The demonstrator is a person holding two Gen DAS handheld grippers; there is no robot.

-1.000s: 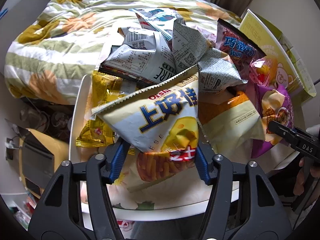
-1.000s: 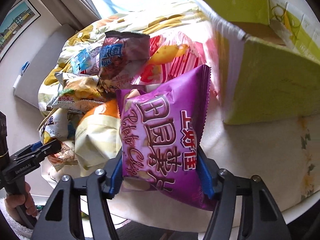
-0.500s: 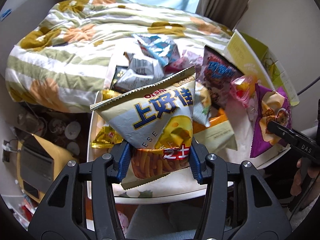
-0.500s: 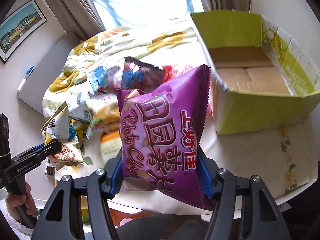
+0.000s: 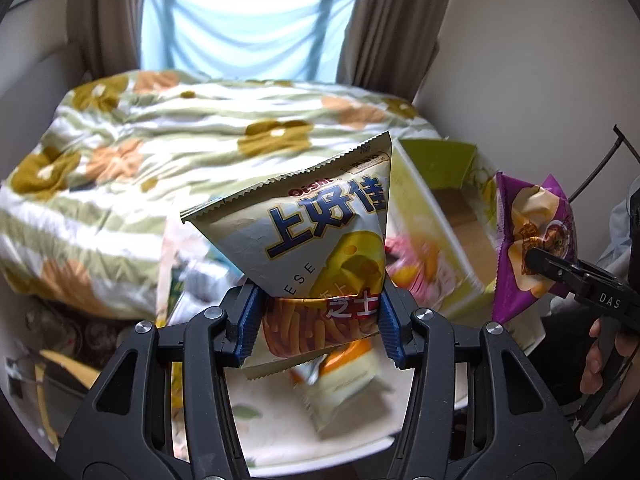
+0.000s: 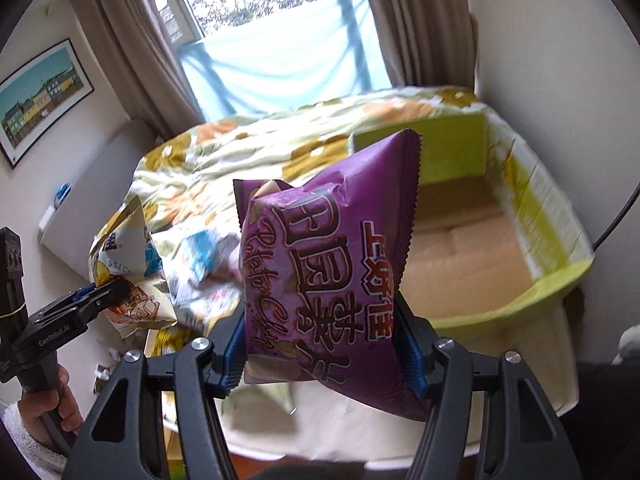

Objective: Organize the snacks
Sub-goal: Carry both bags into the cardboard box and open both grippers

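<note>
Both bags have risen off the bench pile: my left jaws hold the cheese snack bag [image 5: 320, 248], my right jaws the purple chip bag [image 6: 332, 264], near the open box [image 6: 472, 256], ready for dropping.

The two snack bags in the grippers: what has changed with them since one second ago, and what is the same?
Both bags were lifted up off the table pile. The left gripper raised the cheese snack bag and the right gripper raised the purple potato chip bag, so the views now show the window and the open green box from higher up. Neither bag was let go; both grips stayed shut, and the box kept its place.
</note>
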